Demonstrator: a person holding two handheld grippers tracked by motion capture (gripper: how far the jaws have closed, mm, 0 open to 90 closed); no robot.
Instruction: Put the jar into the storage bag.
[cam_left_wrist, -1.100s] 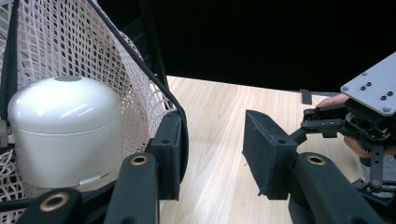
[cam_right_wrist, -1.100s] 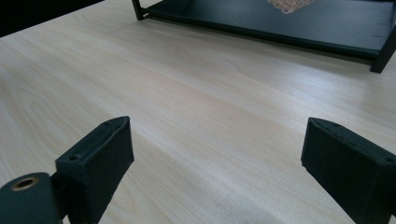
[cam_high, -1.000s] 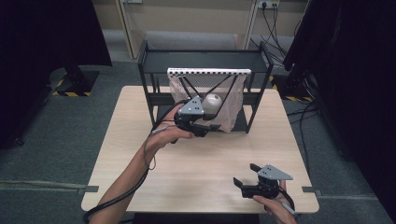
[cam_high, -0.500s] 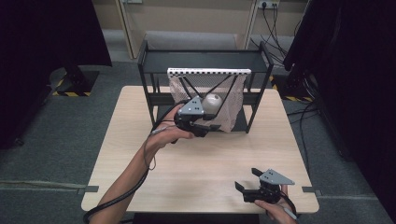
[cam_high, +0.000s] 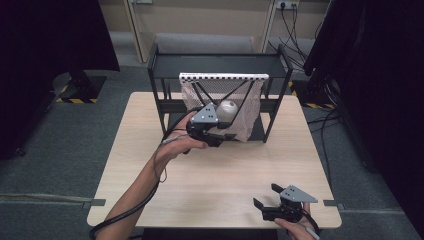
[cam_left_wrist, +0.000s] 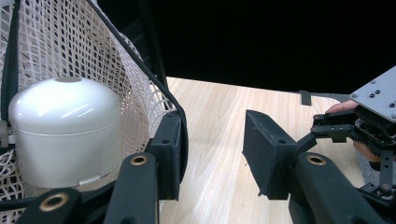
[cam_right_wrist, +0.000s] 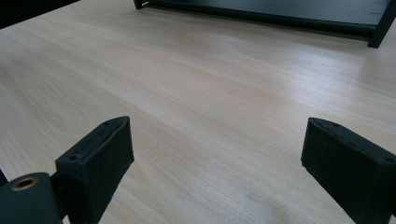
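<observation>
A white mesh net (cam_high: 247, 112) hangs from a white bar (cam_high: 224, 77) inside a black shelf rack (cam_high: 220, 62). In it sits a white domed container (cam_high: 228, 109), also close up in the left gripper view (cam_left_wrist: 65, 130). My left gripper (cam_high: 223, 136) is at the net's lower front edge, open. In its own view (cam_left_wrist: 217, 158) the net's black rim cord (cam_left_wrist: 161, 88) runs down beside its left jaw, and nothing lies between the jaws. My right gripper (cam_high: 265, 196) hovers near the table's front right, open wide over bare wood (cam_right_wrist: 215, 168).
The rack stands at the back middle of a light wooden table (cam_high: 200, 175). Its black base (cam_right_wrist: 280, 11) shows at the top of the right gripper view. The right hand and its gripper (cam_left_wrist: 369, 126) appear far off in the left gripper view. Grey floor and cables surround the table.
My right gripper has drifted slightly toward the table's front edge. The left gripper, net and container have not moved.
</observation>
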